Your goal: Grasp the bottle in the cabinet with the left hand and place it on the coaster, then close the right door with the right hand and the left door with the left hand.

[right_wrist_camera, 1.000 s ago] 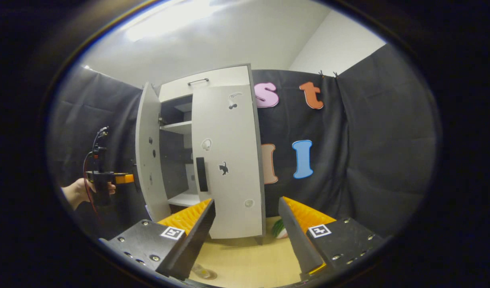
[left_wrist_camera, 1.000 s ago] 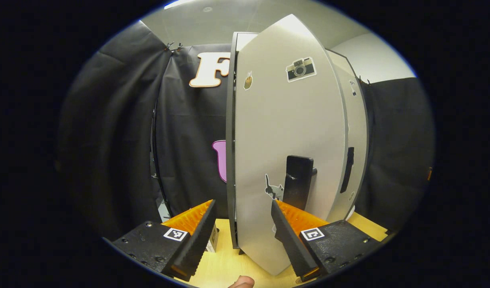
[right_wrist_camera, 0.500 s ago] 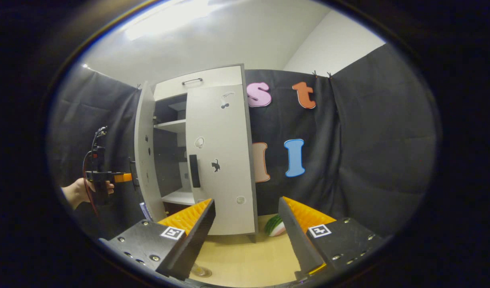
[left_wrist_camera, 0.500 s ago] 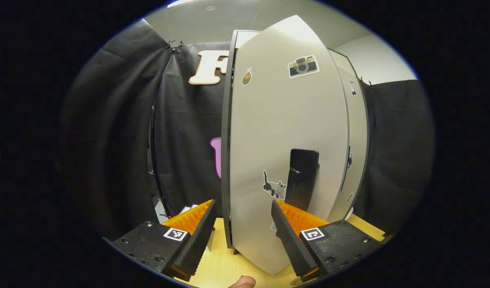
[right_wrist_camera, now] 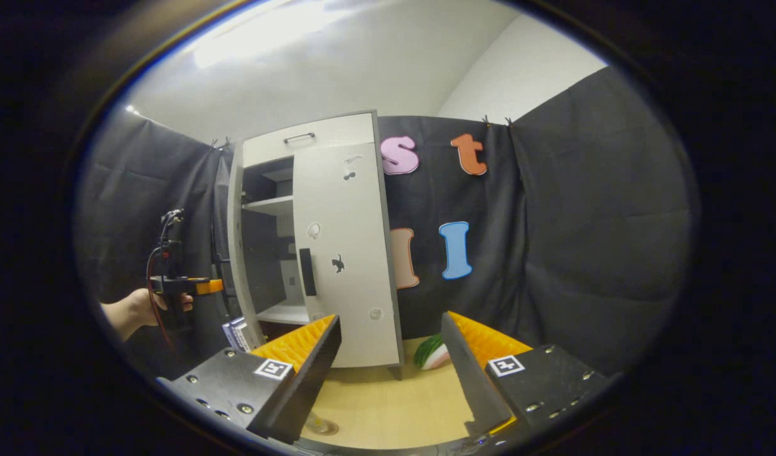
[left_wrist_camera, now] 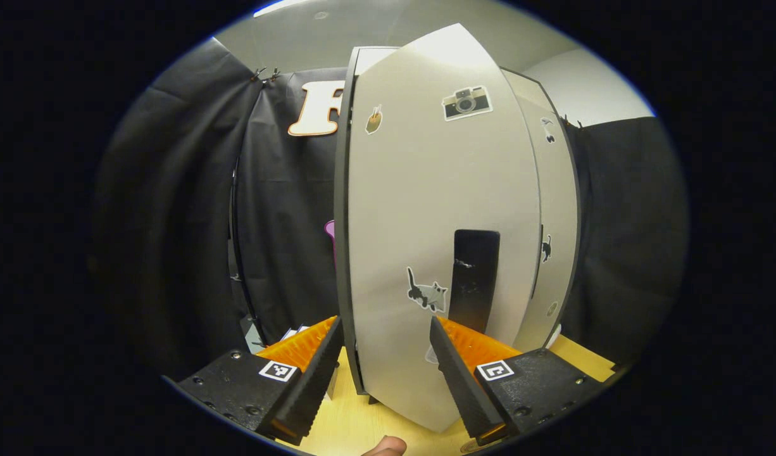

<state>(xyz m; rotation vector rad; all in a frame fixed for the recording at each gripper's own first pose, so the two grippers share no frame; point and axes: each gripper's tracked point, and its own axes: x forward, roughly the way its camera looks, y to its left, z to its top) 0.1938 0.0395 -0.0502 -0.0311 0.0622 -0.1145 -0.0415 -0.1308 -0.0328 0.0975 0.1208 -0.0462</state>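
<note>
The pale left door (left_wrist_camera: 426,209) of the cabinet stands close before my left gripper (left_wrist_camera: 385,326), which is open and straddles the door's lower part. The door's black handle (left_wrist_camera: 473,272) rises just above the right finger. In the right gripper view the left door (right_wrist_camera: 239,253) stands partly ajar, and a hand holds the left gripper (right_wrist_camera: 201,286) at its outer face. The right door (right_wrist_camera: 347,253) lies flat on the cabinet front. My right gripper (right_wrist_camera: 389,320) is open, back from the cabinet with nothing between its fingers. A clear round thing (right_wrist_camera: 321,425) on the table is half hidden by its left finger.
The cabinet stands on a light wooden table (right_wrist_camera: 388,399). A green striped thing (right_wrist_camera: 429,353) lies by the cabinet's right foot. A small box (right_wrist_camera: 236,330) sits below the left door. Inside, white shelves (right_wrist_camera: 271,204) show through the gap. Black cloth walls close in all round.
The left door has swung further toward the cabinet, with the left gripper following against it. The gap into the cabinet has narrowed. My right gripper has drifted slightly back, still open.
</note>
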